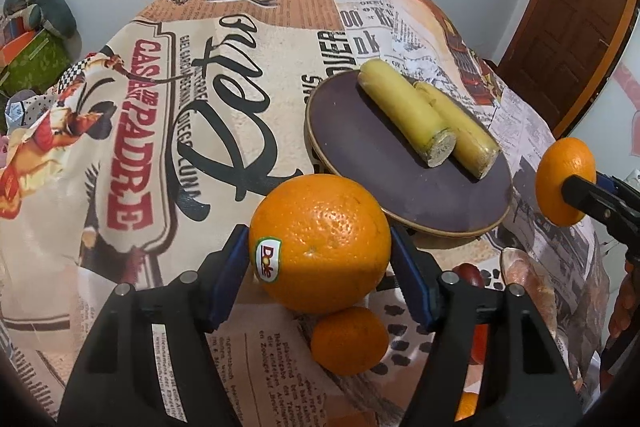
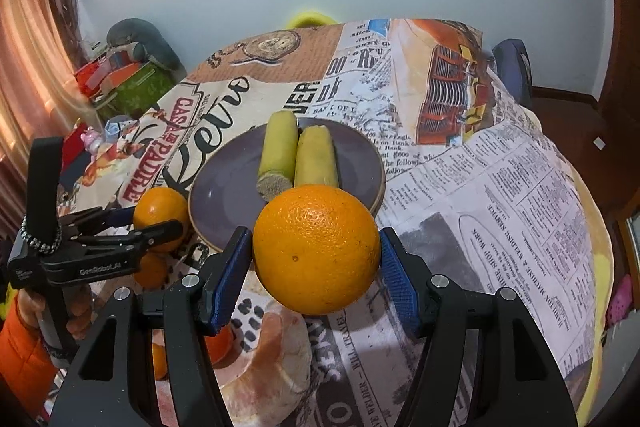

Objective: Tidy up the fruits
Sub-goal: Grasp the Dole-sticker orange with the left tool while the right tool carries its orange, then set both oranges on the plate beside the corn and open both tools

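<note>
Your left gripper [image 1: 320,255] is clamped on a stickered orange [image 1: 320,243]; both blue pads [image 1: 230,275] press its sides at about mid-height, and the fruit sits forward of the pads rather than deep between them. Your right gripper [image 2: 316,263] likewise grips a plain orange [image 2: 316,251]: the left pad is clearly against the skin, but the right one shows a thin sliver of gap in its own view, so contact there is probable rather than confirmed.

Risks, as judged from here. Both holds are on round, smooth skin near the pad tips; a quick swing or tilt could roll either orange out forward. The two grippers carry fruit towards the same area, so they may knock together over the plate [image 1: 360,131]. That plate, just beyond both oranges, already holds two yellow stalk pieces [image 1: 408,115] lying side by side on its far right half; an orange released there could roll off the shallow rim or nudge them. Set down on the bare left part.

A smaller orange [image 1: 350,341] lies on the tablecloth [image 1: 160,131] directly below your left gripper, with a bread roll [image 2: 272,355] near it; lowering there would foul both.
</note>
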